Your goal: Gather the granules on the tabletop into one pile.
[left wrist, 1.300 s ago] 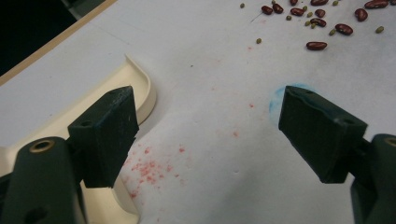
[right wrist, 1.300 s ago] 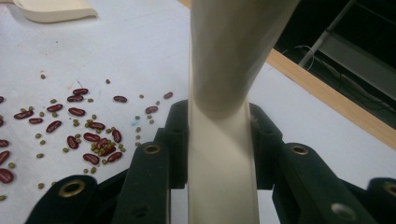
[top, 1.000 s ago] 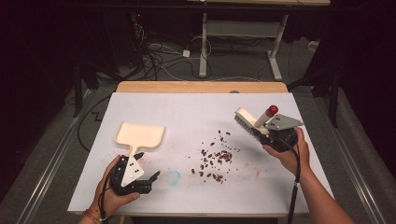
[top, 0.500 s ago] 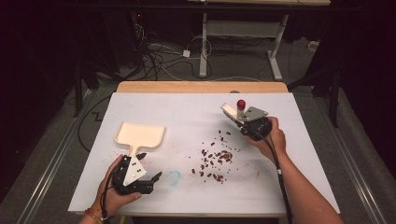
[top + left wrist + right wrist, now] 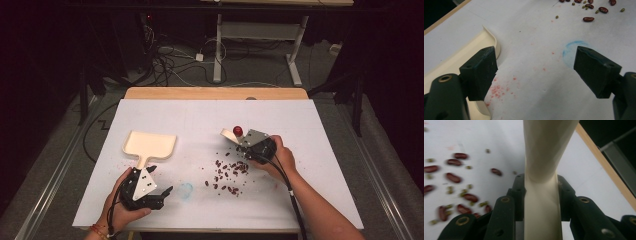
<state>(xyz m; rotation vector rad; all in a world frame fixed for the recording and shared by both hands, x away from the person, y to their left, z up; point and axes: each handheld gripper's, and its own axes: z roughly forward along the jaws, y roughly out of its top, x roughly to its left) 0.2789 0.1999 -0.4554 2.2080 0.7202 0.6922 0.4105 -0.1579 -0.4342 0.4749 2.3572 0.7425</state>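
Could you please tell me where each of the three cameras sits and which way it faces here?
High view: above the person's side, looking forward and down on the table; both forearms, left gripper and right gripper show.
Left gripper view: rides the left gripper, facing the dustpan; its open jaws show.
Right gripper view: rides the right gripper, looking along the brush handle it clamps.
All three views share the scattered beans.

Cream brush [image 5: 541, 170], handle clamped upright between closed jaws. Cream dustpan [image 5: 150, 145] flat on white table. Red beans [image 5: 227, 172] scattered between.
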